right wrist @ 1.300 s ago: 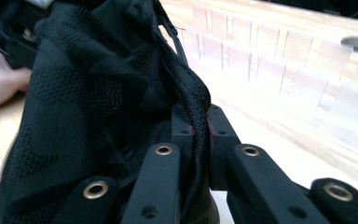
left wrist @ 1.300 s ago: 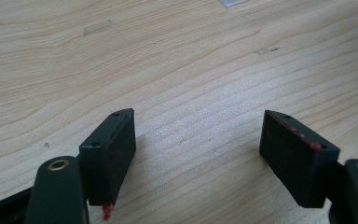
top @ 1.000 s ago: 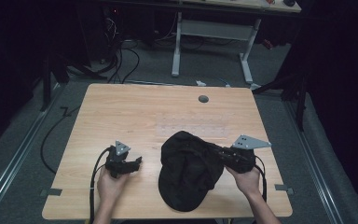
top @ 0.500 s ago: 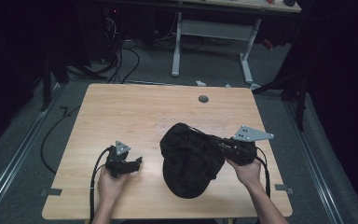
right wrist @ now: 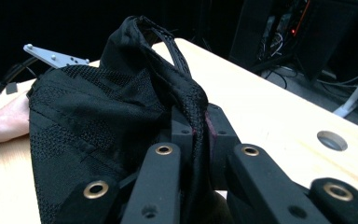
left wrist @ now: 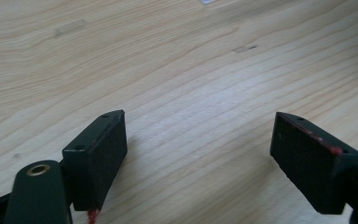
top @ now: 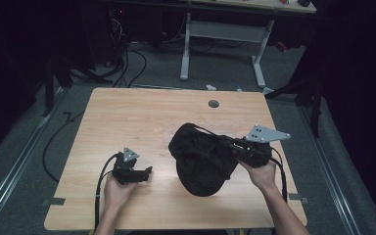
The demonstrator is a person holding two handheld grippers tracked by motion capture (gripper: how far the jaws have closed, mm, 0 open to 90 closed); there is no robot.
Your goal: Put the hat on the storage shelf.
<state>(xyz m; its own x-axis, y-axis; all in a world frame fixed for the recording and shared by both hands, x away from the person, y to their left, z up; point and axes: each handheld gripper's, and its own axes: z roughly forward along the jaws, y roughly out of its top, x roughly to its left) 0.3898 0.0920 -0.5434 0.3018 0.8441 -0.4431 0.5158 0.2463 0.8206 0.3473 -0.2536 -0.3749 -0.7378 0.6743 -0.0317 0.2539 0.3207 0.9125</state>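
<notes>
Right gripper (top: 232, 147) has its fingers (right wrist: 182, 133) pinched tight on the edge of the black mesh cap (top: 200, 159), and the cap now sits further up the wooden surface (top: 142, 112) than a second ago, swung toward the middle, with its crown lifted and bunched. In the right gripper view the fabric rises in a fold above the clamp. Left gripper (top: 144, 172) hasn't budged: low at the near left of the surface, well apart from the cap, fingers (left wrist: 98, 154) spread wide over bare wood, holding nothing.
</notes>
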